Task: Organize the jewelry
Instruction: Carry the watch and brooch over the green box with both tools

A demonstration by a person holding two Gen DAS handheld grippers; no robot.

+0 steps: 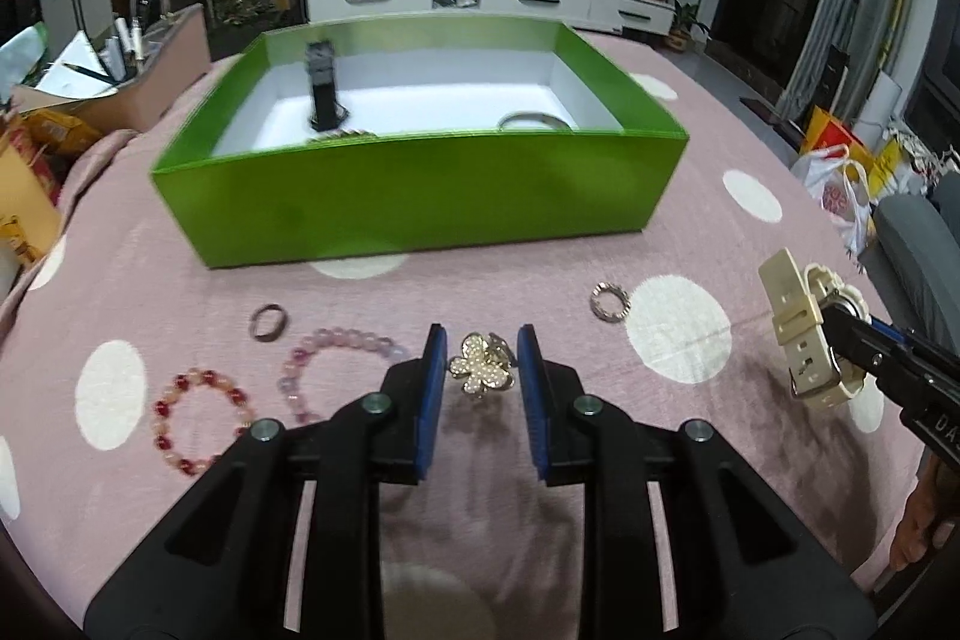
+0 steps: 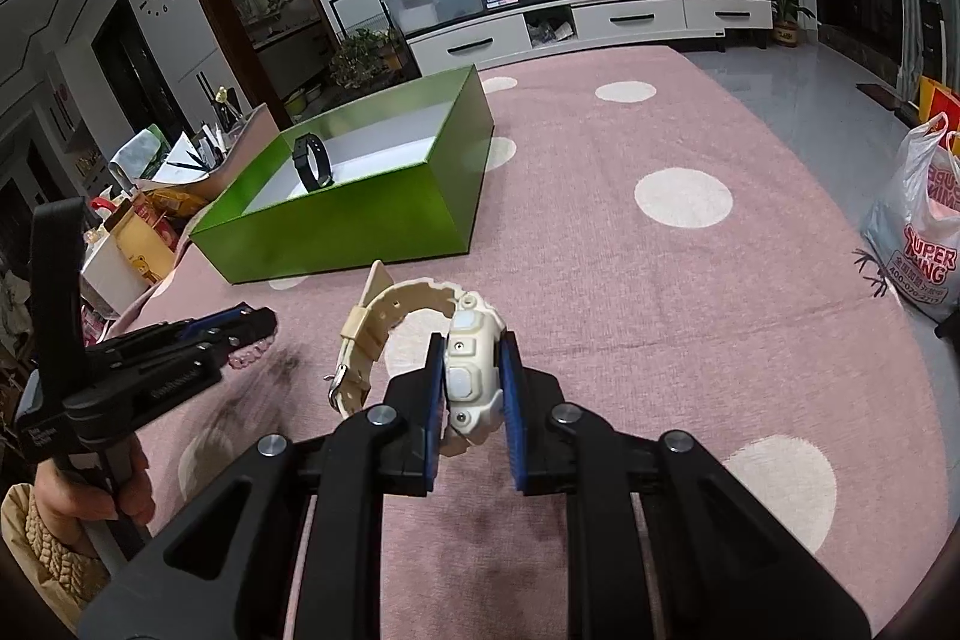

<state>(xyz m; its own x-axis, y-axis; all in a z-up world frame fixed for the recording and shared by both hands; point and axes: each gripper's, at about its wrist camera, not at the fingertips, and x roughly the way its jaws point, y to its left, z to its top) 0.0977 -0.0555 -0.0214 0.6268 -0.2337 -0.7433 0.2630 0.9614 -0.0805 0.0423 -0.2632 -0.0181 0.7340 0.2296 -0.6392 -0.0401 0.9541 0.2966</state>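
Observation:
A green box with a white inside stands on the pink dotted cloth; it holds a black watch and a bangle. My left gripper is open around a gold flower brooch on the cloth. My right gripper is shut on a cream watch, also seen in the left wrist view, held above the cloth. The box also shows in the right wrist view. The left gripper shows there at the left.
On the cloth lie a red bead bracelet, a pale pink bead bracelet, a dark ring and a silver ring. Cluttered boxes stand at the left edge, plastic bags at the right.

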